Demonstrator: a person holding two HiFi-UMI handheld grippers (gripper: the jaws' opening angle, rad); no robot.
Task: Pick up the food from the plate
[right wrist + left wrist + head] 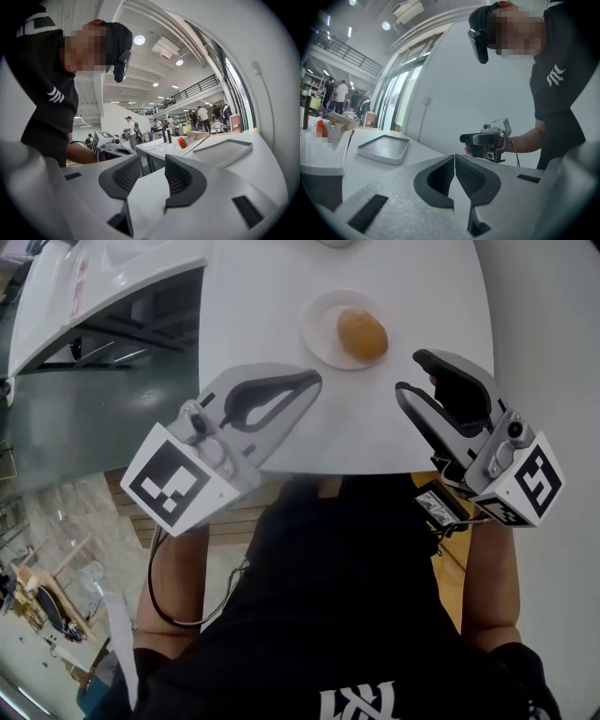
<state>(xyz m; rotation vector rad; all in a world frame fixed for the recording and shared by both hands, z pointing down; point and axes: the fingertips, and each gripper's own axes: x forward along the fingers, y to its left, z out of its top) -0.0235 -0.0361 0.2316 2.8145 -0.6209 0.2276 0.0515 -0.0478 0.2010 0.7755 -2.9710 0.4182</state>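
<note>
Only the head view shows us the round golden-brown food [362, 334], perhaps a bread roll. It lies on the small white round plate [321, 313] on the white bench [253, 296], just beyond both claws. The left claw [312, 381] is closed and empty, and its own view shows the jaws pressed together. The right claw [409, 373] stands parted with nothing between. Only the claw views show us a shallow grey rectangular tray [383, 149] on the bench.

A golden-brown oval lump of food [362, 334] lies on a small white plate [317, 329]. Both sit just beyond the right tool [412, 373], untouched.
</note>
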